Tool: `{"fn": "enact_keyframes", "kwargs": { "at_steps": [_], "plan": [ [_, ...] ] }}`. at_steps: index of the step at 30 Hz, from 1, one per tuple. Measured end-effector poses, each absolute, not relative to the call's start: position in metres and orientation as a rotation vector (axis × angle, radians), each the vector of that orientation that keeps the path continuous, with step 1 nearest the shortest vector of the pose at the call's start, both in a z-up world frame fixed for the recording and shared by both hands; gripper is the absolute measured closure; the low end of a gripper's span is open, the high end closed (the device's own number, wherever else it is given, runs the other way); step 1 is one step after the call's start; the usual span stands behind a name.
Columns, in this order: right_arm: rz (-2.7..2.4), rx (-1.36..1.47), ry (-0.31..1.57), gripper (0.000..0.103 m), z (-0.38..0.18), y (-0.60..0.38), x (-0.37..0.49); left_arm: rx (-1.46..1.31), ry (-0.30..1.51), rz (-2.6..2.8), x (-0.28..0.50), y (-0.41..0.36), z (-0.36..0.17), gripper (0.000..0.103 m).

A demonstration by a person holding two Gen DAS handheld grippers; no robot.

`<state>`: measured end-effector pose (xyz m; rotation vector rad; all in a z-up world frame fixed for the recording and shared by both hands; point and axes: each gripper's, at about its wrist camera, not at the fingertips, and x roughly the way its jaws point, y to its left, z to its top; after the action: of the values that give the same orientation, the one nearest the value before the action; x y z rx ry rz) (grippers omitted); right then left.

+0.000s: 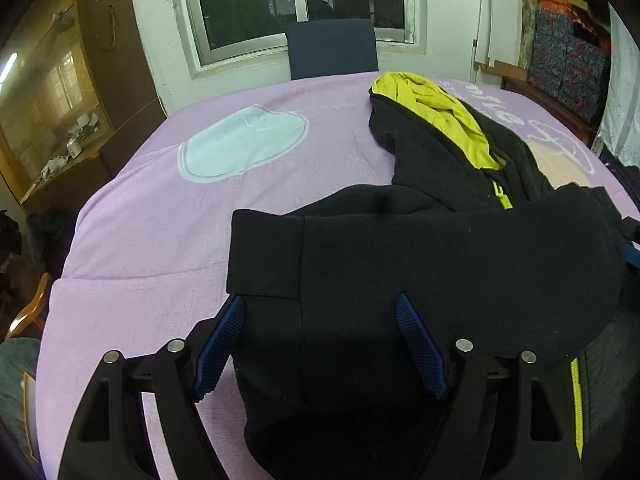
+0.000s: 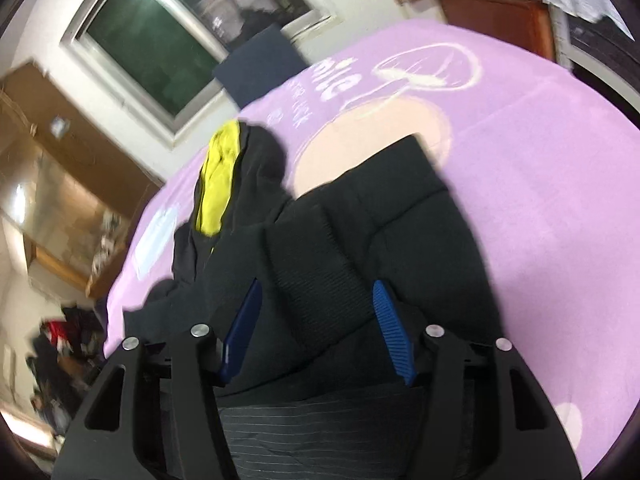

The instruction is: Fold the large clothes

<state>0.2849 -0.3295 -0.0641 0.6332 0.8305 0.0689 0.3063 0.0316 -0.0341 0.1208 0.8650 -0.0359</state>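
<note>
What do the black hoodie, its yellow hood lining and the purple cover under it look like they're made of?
Black hoodie: probably thick fleece or sweatshirt knit, matte, soft rounded folds.
Yellow hood lining: thinner fabric, maybe jersey, finely crumpled.
Purple cover: looks like a fuzzy blanket or towelling, matte, with a printed design.

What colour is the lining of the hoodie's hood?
Yellow-green lining inside the black hoodie; clearest in the left wrist view.
</note>
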Motion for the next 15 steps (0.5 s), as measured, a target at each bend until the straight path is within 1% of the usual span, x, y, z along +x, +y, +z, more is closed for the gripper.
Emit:
{"fn": "enact_keyframes", "kwargs": {
  "at_steps": [5,7,8,9,11,13,14,15],
  "plan": [
    [0.074,0.681,0.842,0.046,-0.074,-0.342,0.287,0.092,0.893,-0.028,0.312,0.036,-0.04,0.02],
    [0.07,0.618,0.837,0.045,-0.071,-0.332,0.29,0.092,0.893,-0.022,0.31,0.039,-0.04,0.019],
    [0.076,0.598,0.832,0.05,-0.07,-0.328,0.29,0.092,0.893,-0.021,0.311,0.037,-0.04,0.019],
    [0.098,0.581,0.825,0.059,-0.069,-0.323,0.29,0.091,0.893,-0.021,0.311,0.037,-0.04,0.019],
    [0.141,0.549,0.829,0.065,-0.067,-0.314,0.291,0.083,0.894,-0.025,0.311,0.039,-0.039,0.019],
    [0.155,0.495,0.849,0.066,-0.069,-0.301,0.294,0.077,0.895,-0.027,0.311,0.041,-0.039,0.019],
    [0.146,0.456,0.859,0.072,-0.071,-0.295,0.295,0.076,0.895,-0.028,0.31,0.041,-0.038,0.019],
    [0.134,0.425,0.864,0.085,-0.072,-0.291,0.296,0.076,0.894,-0.03,0.309,0.041,-0.038,0.02]
  ]
}}
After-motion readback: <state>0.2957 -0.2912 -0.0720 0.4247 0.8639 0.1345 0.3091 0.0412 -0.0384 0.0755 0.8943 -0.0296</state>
